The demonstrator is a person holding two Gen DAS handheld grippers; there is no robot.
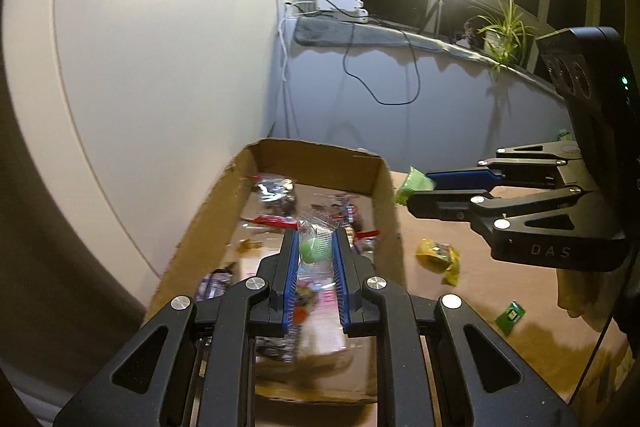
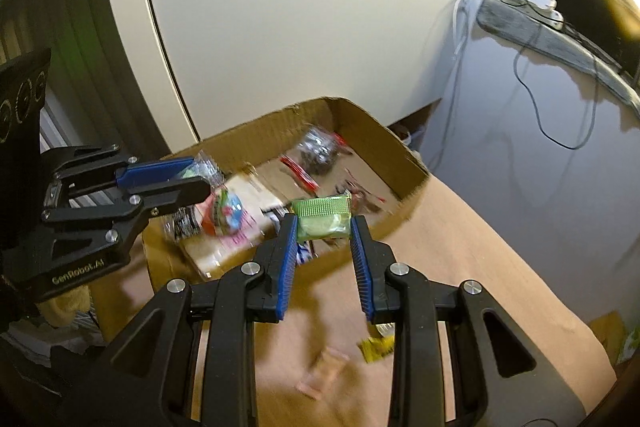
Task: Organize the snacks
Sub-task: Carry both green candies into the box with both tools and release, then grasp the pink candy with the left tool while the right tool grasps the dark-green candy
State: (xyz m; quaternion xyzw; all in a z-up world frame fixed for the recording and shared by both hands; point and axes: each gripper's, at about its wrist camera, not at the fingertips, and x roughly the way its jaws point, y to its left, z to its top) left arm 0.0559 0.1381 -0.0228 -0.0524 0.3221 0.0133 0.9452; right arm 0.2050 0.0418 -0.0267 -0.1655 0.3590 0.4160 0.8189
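Left hand-held gripper (image 1: 316,247): your blue pads are nearly closed on a clear crinkly wrapper with a round green sweet inside (image 1: 314,245); you hold it in the air over the open brown cardboard box (image 1: 382,187).
Right hand-held gripper (image 2: 324,223): your jaws stand a little apart and clamp a pale green rectangular foil snack packet (image 2: 322,217) by its two short ends; the packet is level, above the box's near edge.
Same packet from the left wrist view: it shows as a green corner (image 1: 412,183) sticking out of the tips of your right tool, just beyond the box's right wall.
Same sweet from the right wrist view: the clear wrapper (image 2: 206,167) pokes out past the tips of your left tool, over the box's left part.
Cardboard box contents: loose wrapped snacks lie on the bottom, among them a silvery clear bag of dark pieces (image 1: 276,193), red-edged wrappers (image 1: 272,221) and a round, bright multicoloured packet (image 2: 226,211).
Desk (image 1: 480,307): brown surface; the box sits on it against a cream cabinet.
Left outside the box: a crumpled yellow wrapper (image 1: 438,257) and a small green square sachet (image 1: 510,315) lie on the desk, apart from each other, to the right of the box.
Blurred: a pinkish-tan item (image 2: 324,371) on the desk below your right tool; you cannot tell what it is.
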